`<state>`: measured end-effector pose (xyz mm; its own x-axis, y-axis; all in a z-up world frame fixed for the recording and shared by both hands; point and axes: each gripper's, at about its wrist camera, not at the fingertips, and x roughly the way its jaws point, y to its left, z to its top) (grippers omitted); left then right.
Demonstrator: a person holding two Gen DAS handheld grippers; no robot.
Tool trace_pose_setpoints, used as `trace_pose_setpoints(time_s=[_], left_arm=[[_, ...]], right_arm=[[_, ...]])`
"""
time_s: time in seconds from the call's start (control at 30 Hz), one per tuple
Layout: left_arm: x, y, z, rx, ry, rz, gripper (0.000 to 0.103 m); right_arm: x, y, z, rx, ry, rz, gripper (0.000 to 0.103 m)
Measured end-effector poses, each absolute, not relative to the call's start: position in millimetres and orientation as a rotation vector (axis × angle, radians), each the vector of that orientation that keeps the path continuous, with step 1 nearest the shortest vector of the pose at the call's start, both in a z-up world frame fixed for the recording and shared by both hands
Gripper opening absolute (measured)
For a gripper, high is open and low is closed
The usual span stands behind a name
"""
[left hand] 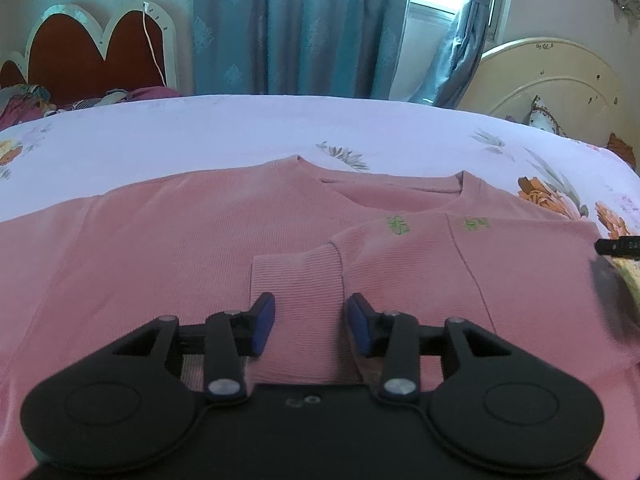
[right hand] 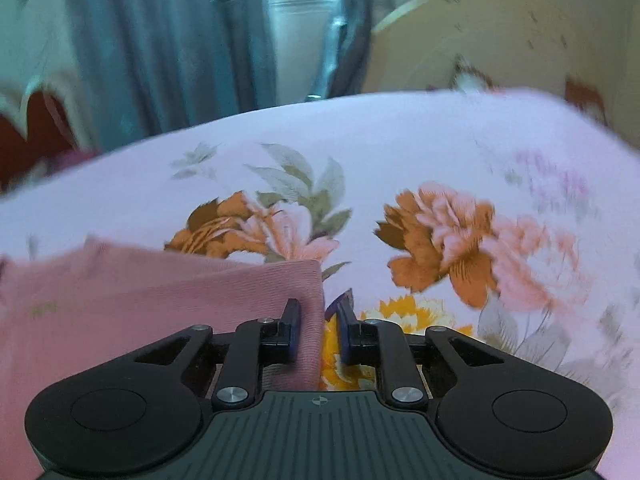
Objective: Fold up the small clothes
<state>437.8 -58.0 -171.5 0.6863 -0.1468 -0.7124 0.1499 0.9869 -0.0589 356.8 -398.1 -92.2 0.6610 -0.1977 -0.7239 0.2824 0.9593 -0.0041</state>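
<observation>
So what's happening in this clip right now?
A person with a handheld claw in each hand is folding a pink sweater spread on a floral bedsheet. One sleeve is already folded across the chest. The left claw sits over the ribbed cuff of that sleeve, jaws apart, the cuff lying between them without being pinched. The right claw is at the sweater's folded side edge, jaws narrowly apart with the edge between them; whether they pinch it is unclear.

So the sweater [left hand: 168,240] lies flat on the bed [left hand: 240,128], neck toward the curtains [left hand: 300,24], one sleeve [left hand: 360,248] folded across its front. Headboards stand at either end of the bed.
</observation>
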Motion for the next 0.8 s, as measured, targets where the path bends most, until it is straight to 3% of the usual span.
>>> trace_pose_setpoints(time_s=[0.1, 0.17, 0.23, 0.53, 0.8], left_arm=[[439.2, -59.6, -170.9, 0.007, 0.808, -0.161, 0.044], [439.7, -60.8, -170.9, 0.009, 0.816, -0.164, 0.048], [439.4, -63.8, -172.0, 0.029, 0.823, -0.168, 0.05], [437.1, -66.9, -170.9, 0.064, 0.832, -0.172, 0.053], [433.4, -56.0, -168.8, 0.045, 0.859, -0.161, 0.07]], right_arm=[[344.1, -387.4, -80.0, 0.161, 0.769, -0.242, 0.019], [337.7, -372.0, -79.0, 0.152, 0.785, -0.186, 0.031], [329.8, -351.9, -77.5, 0.118, 0.789, -0.136, 0.035], [309.8, -289.6, -100.4, 0.014, 0.849, -0.017, 0.035], [312.3, -266.2, -85.1, 0.084, 0.849, 0.023, 0.035]])
